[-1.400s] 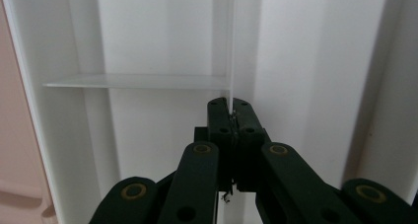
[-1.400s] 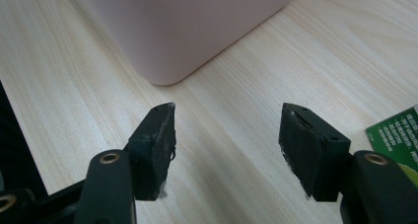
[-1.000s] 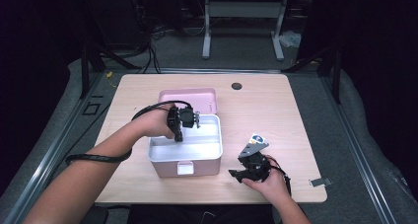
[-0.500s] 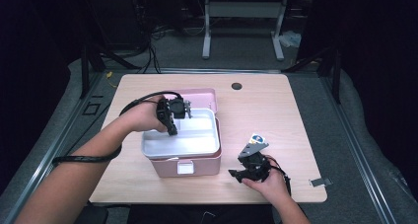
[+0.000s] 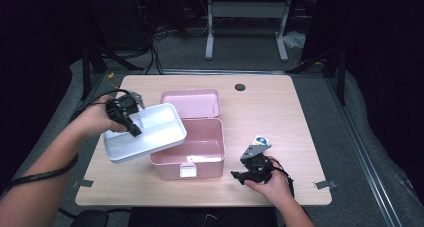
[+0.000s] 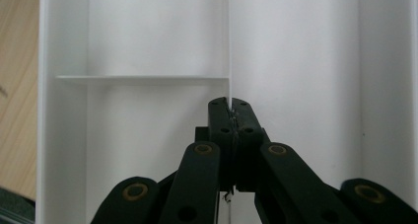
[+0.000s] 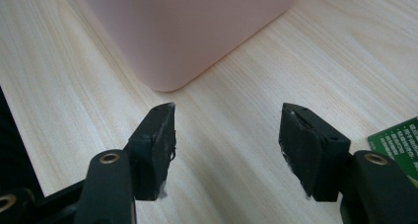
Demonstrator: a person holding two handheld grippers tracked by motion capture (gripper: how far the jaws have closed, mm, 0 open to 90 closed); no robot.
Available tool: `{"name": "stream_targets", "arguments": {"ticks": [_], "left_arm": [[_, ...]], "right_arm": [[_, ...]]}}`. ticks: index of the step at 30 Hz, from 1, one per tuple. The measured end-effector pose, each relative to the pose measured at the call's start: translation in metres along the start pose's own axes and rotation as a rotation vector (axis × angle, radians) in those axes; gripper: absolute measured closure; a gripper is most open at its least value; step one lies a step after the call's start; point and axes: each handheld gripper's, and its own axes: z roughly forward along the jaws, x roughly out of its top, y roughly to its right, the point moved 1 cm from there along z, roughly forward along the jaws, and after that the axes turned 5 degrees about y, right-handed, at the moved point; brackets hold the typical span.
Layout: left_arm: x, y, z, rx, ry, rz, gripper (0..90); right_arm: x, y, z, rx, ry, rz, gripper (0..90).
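White tray (image 5: 150, 132) empty, over pink box (image 5: 192, 149); box open, empty.

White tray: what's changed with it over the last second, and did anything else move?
The left gripper, shut on the divider of the white tray, lifted it out of the pink box and carried it left. The box and the open right gripper stayed put.

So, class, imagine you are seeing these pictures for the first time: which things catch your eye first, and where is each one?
The white divided tray stands out, held tilted above the table's left side by the left gripper, whose jaws pinch its thin divider wall. Just right of it sits the open pink box, its lid laid back behind. Near the front right, the right gripper rests with jaws open on the wooden table.
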Motion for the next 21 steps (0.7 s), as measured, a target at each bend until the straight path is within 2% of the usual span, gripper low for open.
{"name": "stream_targets", "arguments": {"ticks": [1,3,4,6,7,10,15,20,21], "left_arm": [[-0.017,-0.005,-0.006,0.005,0.007,-0.031,89.4],[-0.038,-0.01,-0.012,0.01,0.027,-0.083,89.5],[-0.038,-0.01,-0.012,0.01,0.027,-0.083,89.5],[-0.065,-0.016,-0.017,0.026,0.033,-0.139,89.5],[-0.071,-0.017,-0.019,0.031,0.036,-0.145,89.5],[-0.091,-0.022,-0.019,0.036,0.054,-0.198,89.5],[-0.104,-0.027,-0.009,0.045,0.039,-0.232,89.6],[-0.112,-0.034,0.024,0.021,0.044,-0.282,89.5],[-0.112,-0.034,0.024,0.021,0.044,-0.282,89.5]], "right_arm": [[0.0,0.0,0.0,-0.002,0.0,-0.002,38.2],[0.001,0.0,0.001,-0.004,0.0,-0.004,38.3],[0.001,0.0,0.001,-0.008,-0.001,-0.01,38.3],[0.002,0.0,0.001,-0.006,0.002,-0.01,38.2],[0.002,0.0,0.001,-0.007,0.003,-0.011,38.2],[0.002,0.0,0.001,-0.012,-0.002,-0.012,38.2],[0.004,0.0,0.002,-0.002,0.008,-0.007,38.2],[0.004,0.0,0.003,-0.009,0.002,-0.012,38.3],[0.004,0.0,0.003,-0.006,0.001,-0.014,38.2]]}}
